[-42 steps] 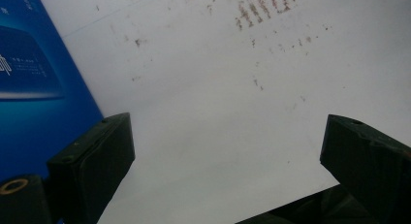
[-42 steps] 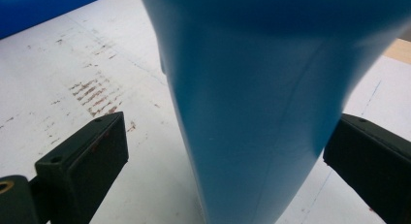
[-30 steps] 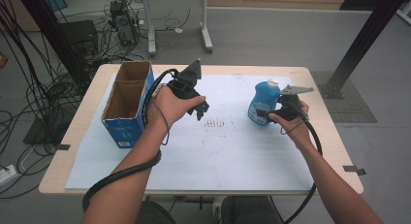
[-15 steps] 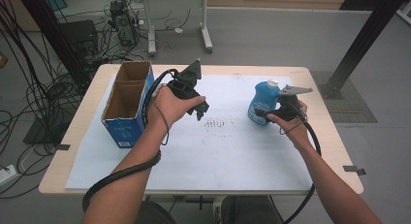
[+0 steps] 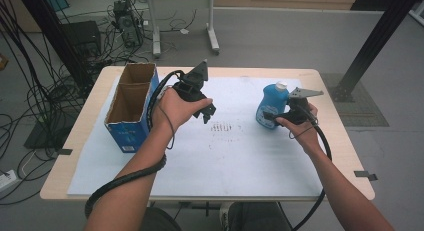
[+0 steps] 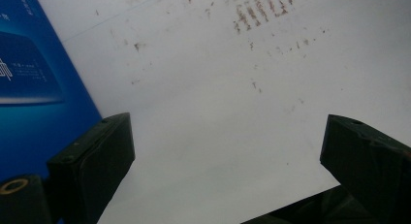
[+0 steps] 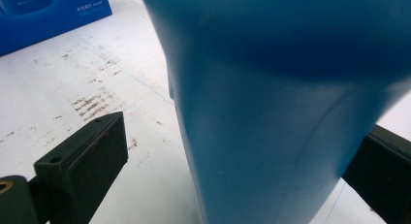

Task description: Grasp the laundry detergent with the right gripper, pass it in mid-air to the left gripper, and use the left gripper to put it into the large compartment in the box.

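Here, one blue bottle (image 5: 271, 103), one open box (image 5: 130, 105), two tongs.

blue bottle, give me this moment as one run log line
right gripper: open, jaws around bottle, left jaw clear of it | left gripper: open, holds nothing, over white sheet | box: upright, open

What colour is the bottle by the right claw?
Blue, with a white cap: the bottle shows best in the high view, beside the right claw.
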Demonstrator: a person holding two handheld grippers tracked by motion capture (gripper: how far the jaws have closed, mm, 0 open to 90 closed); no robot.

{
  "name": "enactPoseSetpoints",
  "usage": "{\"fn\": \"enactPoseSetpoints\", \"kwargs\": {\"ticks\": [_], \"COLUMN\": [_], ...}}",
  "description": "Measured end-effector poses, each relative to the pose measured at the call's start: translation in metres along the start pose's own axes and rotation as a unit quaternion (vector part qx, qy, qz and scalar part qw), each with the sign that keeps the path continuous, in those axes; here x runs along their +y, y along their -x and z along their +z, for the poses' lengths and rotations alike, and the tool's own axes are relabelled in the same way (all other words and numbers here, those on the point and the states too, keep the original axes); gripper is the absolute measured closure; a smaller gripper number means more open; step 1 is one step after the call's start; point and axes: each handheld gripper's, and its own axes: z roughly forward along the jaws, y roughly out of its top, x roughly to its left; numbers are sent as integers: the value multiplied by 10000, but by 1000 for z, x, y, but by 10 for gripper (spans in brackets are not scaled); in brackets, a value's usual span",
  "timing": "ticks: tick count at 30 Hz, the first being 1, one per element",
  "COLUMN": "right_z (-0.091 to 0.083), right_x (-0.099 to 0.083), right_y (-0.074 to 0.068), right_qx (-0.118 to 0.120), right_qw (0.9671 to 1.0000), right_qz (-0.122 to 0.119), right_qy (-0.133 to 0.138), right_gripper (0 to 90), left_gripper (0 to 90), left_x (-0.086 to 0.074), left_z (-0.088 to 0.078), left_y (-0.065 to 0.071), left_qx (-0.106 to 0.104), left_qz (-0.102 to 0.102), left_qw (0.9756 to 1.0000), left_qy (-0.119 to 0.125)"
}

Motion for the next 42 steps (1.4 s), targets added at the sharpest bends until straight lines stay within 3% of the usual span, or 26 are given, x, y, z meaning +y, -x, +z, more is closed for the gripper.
{"fn": "enactPoseSetpoints", "kwargs": {"ticks": [42], "right_z": [-2], "right_x": [1], "right_y": [1], "right_qx": [27], "right_qw": [10000], "right_qz": [-38], "right_qy": [57], "right_gripper": [22], "left_gripper": [58], "left_x": [1], "left_z": [-4], "left_y": [3], "left_qx": [20], "left_qz": [22], "left_qw": [10000], "left_qy": [42]}}
